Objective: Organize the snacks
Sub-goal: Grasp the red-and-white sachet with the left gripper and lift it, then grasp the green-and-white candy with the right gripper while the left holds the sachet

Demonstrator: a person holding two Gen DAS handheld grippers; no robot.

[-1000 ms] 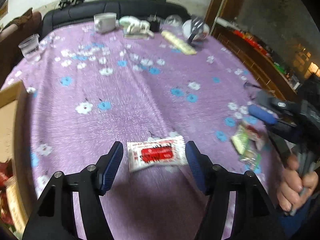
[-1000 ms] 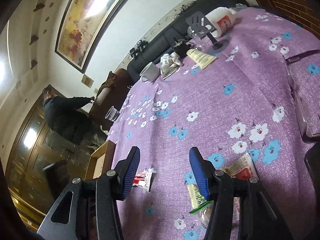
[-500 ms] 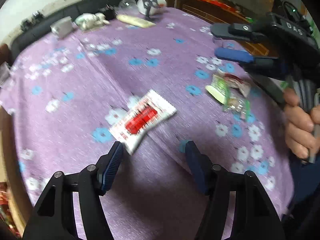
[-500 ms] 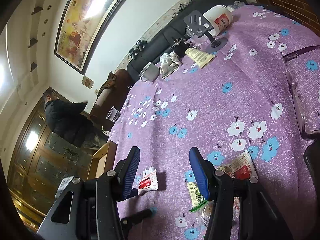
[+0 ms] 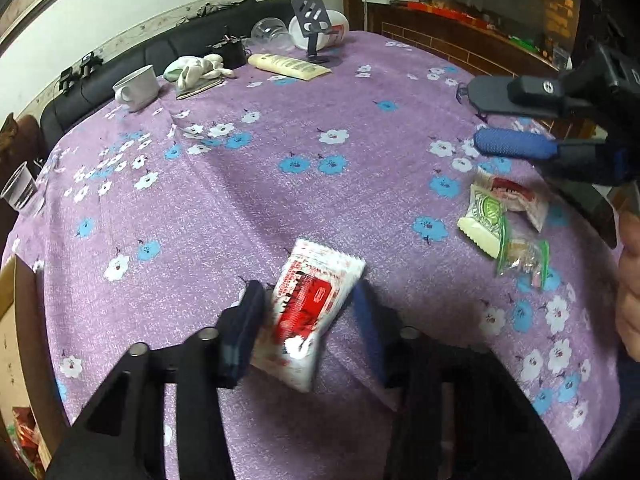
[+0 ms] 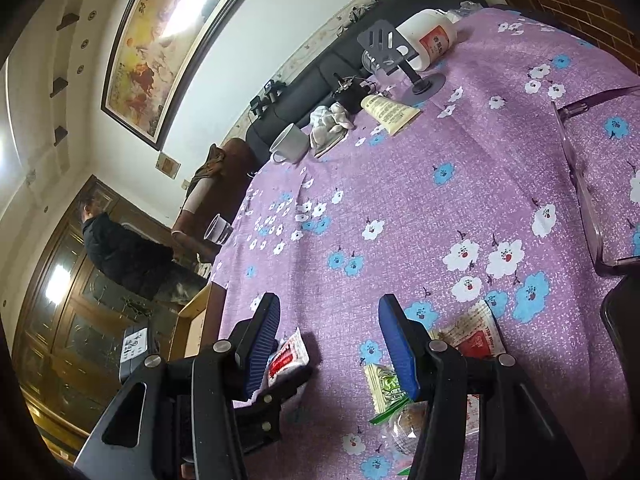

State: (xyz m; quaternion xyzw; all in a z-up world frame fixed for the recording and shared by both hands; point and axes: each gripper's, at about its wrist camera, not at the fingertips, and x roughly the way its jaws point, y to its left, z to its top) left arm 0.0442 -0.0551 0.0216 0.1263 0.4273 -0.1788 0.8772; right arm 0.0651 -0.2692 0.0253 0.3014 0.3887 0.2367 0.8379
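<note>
Our 2 fisheye views ride the wrists, close over the purple tablecloth (image 5: pixel 248 184) – the left tipped steeply down, the right shallower and rolled, taking in the wall. Both share the red-and-white packet (image 5: pixel 310 312) and white mug (image 6: pixel 290 144).

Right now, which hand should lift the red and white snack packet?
Left. The left gripper has just been closing its jaws, with the red and white snack packet between them. The right gripper hangs open over the other snacks, off to the side.
</note>
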